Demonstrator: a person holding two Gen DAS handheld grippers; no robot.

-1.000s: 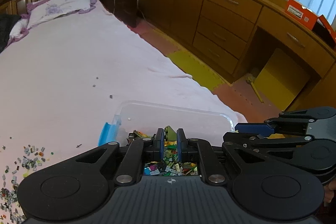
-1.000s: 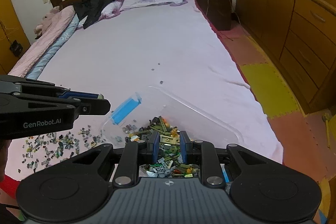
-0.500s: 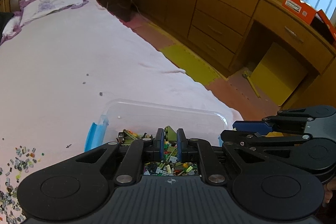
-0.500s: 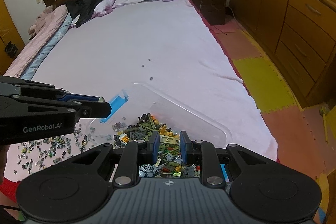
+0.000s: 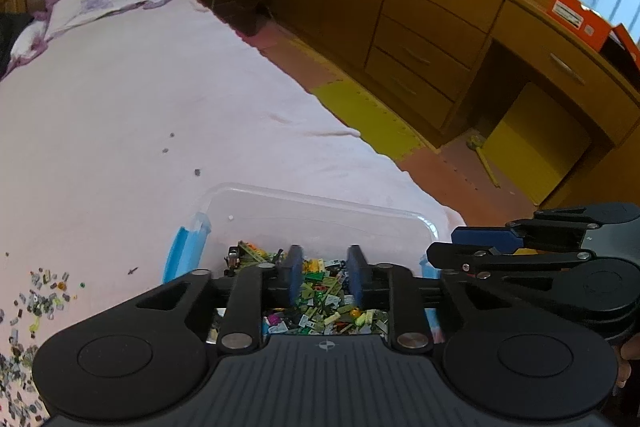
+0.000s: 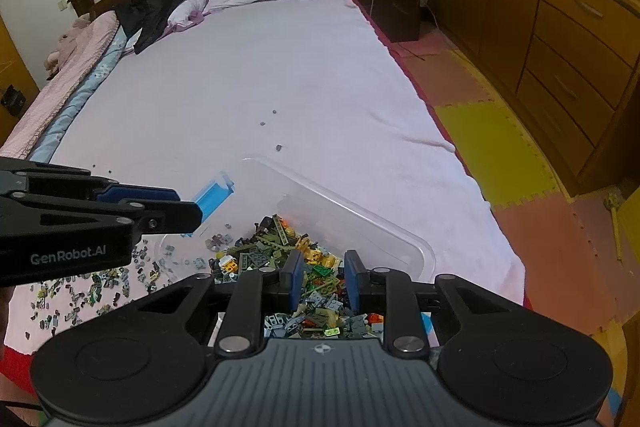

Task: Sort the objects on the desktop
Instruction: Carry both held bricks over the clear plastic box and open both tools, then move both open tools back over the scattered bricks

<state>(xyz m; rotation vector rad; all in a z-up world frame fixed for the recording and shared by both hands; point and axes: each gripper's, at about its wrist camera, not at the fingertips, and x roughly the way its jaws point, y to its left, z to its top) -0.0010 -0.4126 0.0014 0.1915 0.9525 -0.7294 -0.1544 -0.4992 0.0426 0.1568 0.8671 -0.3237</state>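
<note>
A clear plastic bin (image 5: 320, 215) with blue latches lies on the pink bed, partly filled with small mixed toy bricks (image 5: 324, 291). It shows in the right wrist view too (image 6: 360, 227), its brick pile (image 6: 280, 251) against the near side. My left gripper (image 5: 324, 275) hovers over the bin's near part, jaws a little apart with nothing between them. My right gripper (image 6: 320, 279) hovers likewise over the bricks, jaws a little apart and empty. Each gripper shows from the side in the other's view (image 5: 520, 251) (image 6: 100, 215).
Loose small bricks (image 6: 92, 287) are scattered on the sheet left of the bin, also in the left wrist view (image 5: 40, 295). The bed edge (image 6: 500, 247) drops to foam floor mats on the right. A wooden dresser (image 5: 420, 27) lines the right wall.
Both grippers' jaws have opened a little wider over the bin. The green piece that stood between the left gripper's jaws is gone from them. Both views shifted slightly.
</note>
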